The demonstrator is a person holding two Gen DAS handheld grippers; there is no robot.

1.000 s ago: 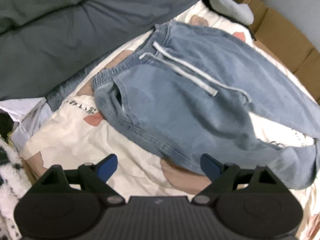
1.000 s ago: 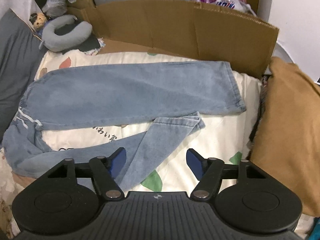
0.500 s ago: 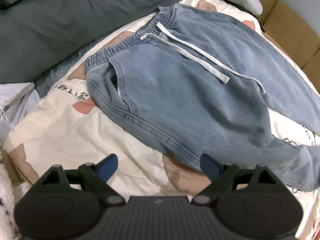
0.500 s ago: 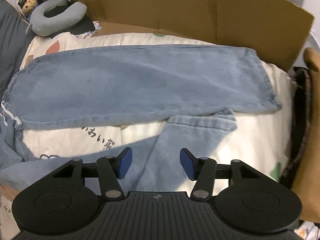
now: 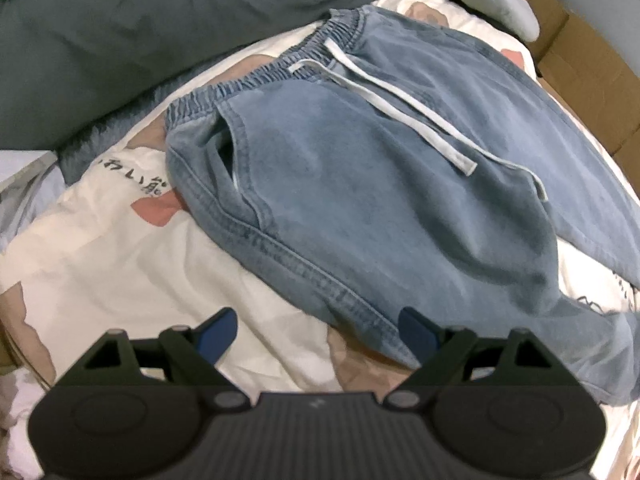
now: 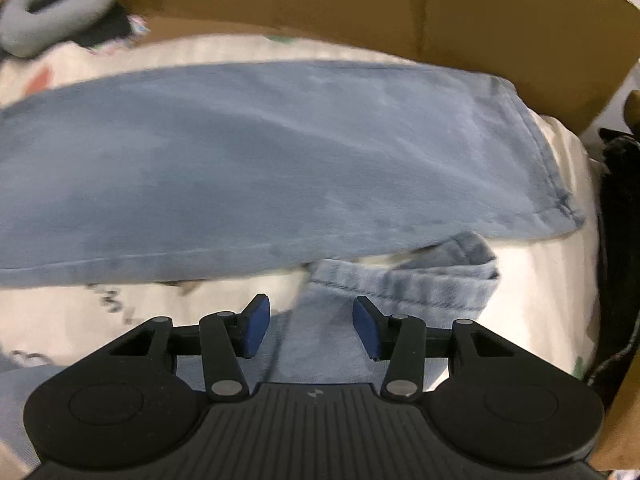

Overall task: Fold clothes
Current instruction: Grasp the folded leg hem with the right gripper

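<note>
Both grippers have dropped closer to the bed since the earlier frames, the right one more, so that the jeans fill more of each view.

Nearest the left gripper (image 5: 316, 330) lies the printed sheet (image 5: 120, 264), bare and open on its left side, with the side seam of the jeans (image 5: 360, 184) running diagonally in from the right. Its jaws stand wide; the right pad sits over the seam edge, the left pad over bare sheet, and neither visibly presses on cloth. Beyond lie the pocket opening, the elastic waistband and the white drawstring (image 5: 400, 108). Farther back a dark grey duvet (image 5: 140, 32) borders the sheet, and cardboard (image 5: 580, 64) closes the far right.

Nearest the right gripper (image 6: 310, 326) is the hem of the lower trouser leg, crumpled and lying between its jaws. They are at a middling width and closing; the pads do not yet touch the denim. Beyond, the upper leg lies flat across the bed, its hem near the right edge. A cardboard wall (image 6: 480, 12) hems in the far side, a grey neck pillow (image 6: 52, 12) sits far left, and dark fabric (image 6: 616, 240) crowds the right.
</note>
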